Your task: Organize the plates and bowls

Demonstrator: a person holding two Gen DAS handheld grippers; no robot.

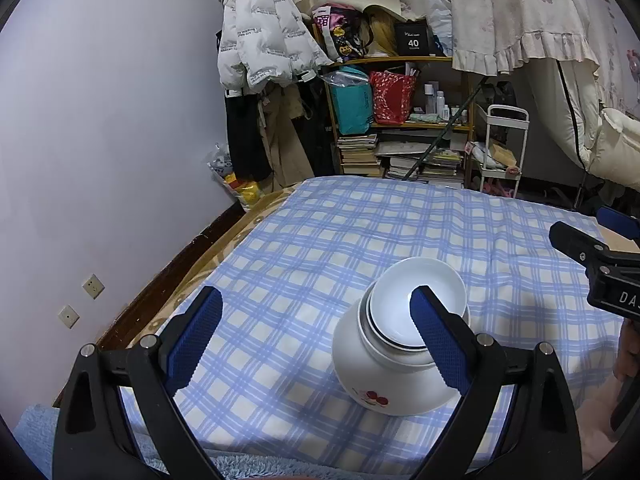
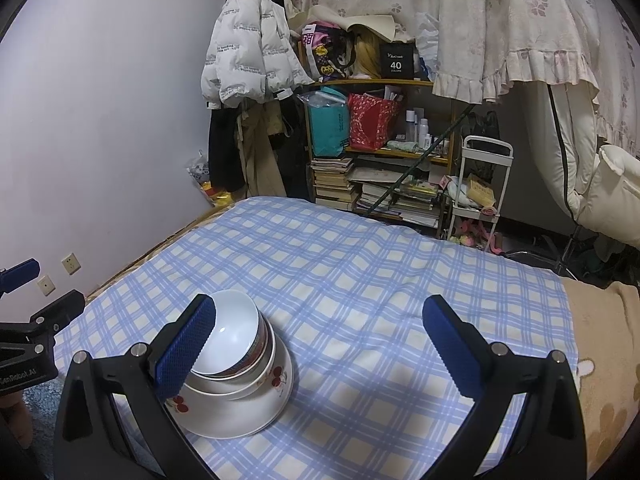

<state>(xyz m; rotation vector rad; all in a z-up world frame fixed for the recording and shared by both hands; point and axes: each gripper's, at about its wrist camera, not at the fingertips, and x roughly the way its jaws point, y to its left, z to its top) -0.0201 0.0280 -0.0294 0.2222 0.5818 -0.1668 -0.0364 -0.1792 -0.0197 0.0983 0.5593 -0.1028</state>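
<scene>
A black box (image 2: 396, 65) on the shelf reads "40"; the left gripper (image 2: 24, 364) body reads "GenRobot.AI".

checked cloth (image 1: 360, 220), bookshelf (image 1: 400, 128), white jacket (image 1: 260, 40)

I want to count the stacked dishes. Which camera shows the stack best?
The right wrist view: the stack of bowls shows its nested rims from the side, a white bowl on top and cherry-print bowls below. In the left wrist view the stack is seen more from above, so lower rims are hidden.
</scene>
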